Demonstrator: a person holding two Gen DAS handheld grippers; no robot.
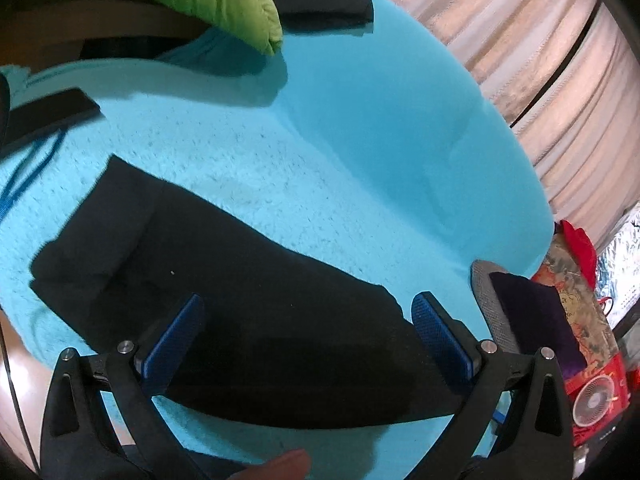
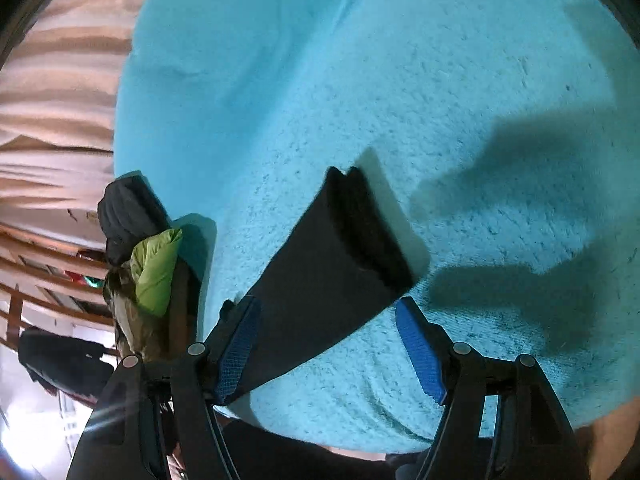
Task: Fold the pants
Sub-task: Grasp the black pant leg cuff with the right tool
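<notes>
Blue ribbed pads nearest the lens in both views, mounted on black arms. Jaws of the left gripper (image 1: pixel 308 304) spread wide, pinching nothing, poised over the near stretch of the pants (image 1: pixel 180 240). Probably held so to come down on an edge for the next fold. Jaws of the right gripper (image 2: pixel 328 304) likewise spread and empty, with the black strip of pants (image 2: pixel 320 248) running up between the pads and close against the left-hand one. Cannot tell whether that pad touches the cloth. At the bottom edge of the left view, a fingertip (image 1: pixel 288 464) of the person, the rest of the hand cut off.

Farther out, pants lying flat in one long narrow band on the turquoise blanket (image 1: pixel 320 160), apparently doubled leg on leg already. Thicker layered end toward the middle of the right view, at the left in the left view. Too dark to make out seams, waistband or cuffs, so no telling which end is which. Near end hidden below the gripper arms.

Beyond, near the upper left of the left view, a flat black object (image 1: pixel 52 108) and a blue cord (image 1: pixel 28 184), neither identifiable. At the top, a lime-green padded thing (image 1: pixel 240 0) with dark bundles beside it, pushed aside, likely to leave folding room. Striped curtain (image 1: pixel 520 40) at the upper right, blurred.
</notes>
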